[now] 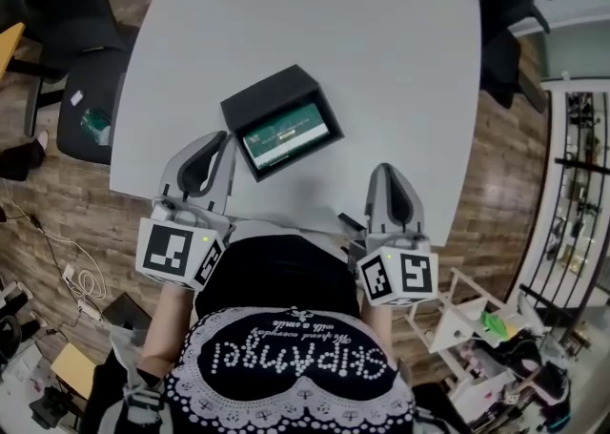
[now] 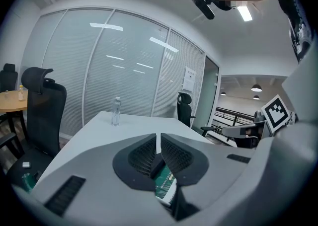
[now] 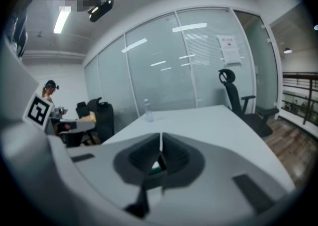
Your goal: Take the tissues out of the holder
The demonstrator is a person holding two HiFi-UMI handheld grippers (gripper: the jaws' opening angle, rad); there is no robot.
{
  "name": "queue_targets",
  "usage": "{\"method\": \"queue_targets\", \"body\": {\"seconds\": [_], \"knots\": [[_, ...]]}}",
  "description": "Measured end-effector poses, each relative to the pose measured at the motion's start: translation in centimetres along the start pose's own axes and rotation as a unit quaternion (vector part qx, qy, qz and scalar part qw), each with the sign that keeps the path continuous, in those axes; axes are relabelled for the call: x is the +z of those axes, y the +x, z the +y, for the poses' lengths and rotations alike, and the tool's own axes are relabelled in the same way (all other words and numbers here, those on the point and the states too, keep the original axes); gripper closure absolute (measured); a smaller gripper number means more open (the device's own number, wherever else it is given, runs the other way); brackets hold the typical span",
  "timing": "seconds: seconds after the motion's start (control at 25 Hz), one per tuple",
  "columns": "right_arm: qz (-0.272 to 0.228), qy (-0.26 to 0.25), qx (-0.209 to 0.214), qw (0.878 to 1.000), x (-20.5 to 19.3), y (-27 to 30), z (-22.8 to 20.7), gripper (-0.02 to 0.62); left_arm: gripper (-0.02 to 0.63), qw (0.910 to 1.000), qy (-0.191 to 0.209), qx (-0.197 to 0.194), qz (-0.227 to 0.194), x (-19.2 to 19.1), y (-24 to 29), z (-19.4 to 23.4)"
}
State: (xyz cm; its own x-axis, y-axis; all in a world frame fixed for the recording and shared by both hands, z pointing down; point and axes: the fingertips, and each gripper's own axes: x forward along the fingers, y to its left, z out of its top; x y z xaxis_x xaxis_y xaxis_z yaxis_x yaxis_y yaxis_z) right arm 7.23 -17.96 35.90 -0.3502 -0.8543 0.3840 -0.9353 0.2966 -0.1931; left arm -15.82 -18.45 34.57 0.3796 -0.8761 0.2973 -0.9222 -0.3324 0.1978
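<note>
1. The holder (image 1: 270, 98), a shallow black box, lies open near the middle of the white table (image 1: 400, 51). The tissue pack (image 1: 287, 134), wrapped in green film, lies flat inside it.
2. In the head view the holder is at about 1 o'clock from the left gripper (image 1: 224, 140) and about 10 o'clock from the right gripper (image 1: 385, 173). Both are near it but clear of it.
3. Each gripper's jaws are closed together with nothing between them.
4. The pack is probably light and soft, with slippery film that will crumple under a hard pinch.
5. The holder looks stiff but light, so it may lift or slide with the pack. 1 gripper could brace its rim.
6. The best hold is probably the pack's exposed 5 o'clock edge, with the jaws opened wide first.
</note>
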Motion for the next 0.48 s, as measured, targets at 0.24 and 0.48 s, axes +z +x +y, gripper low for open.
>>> {"method": "queue_targets", "body": {"seconds": [0.24,0.48], "knots": [[0.000,0.005,-0.003,1.000,-0.4,-0.4,-0.5,0.560,0.560,1.0000,0.004,0.000,0.006,-0.4,0.0,-0.3],[-0.002,0.011,-0.011,1.000,-0.7,-1.1,-1.5,0.560,0.473,0.9973,0.048,-0.041,0.039,-0.9,1.0,-1.6]]}}
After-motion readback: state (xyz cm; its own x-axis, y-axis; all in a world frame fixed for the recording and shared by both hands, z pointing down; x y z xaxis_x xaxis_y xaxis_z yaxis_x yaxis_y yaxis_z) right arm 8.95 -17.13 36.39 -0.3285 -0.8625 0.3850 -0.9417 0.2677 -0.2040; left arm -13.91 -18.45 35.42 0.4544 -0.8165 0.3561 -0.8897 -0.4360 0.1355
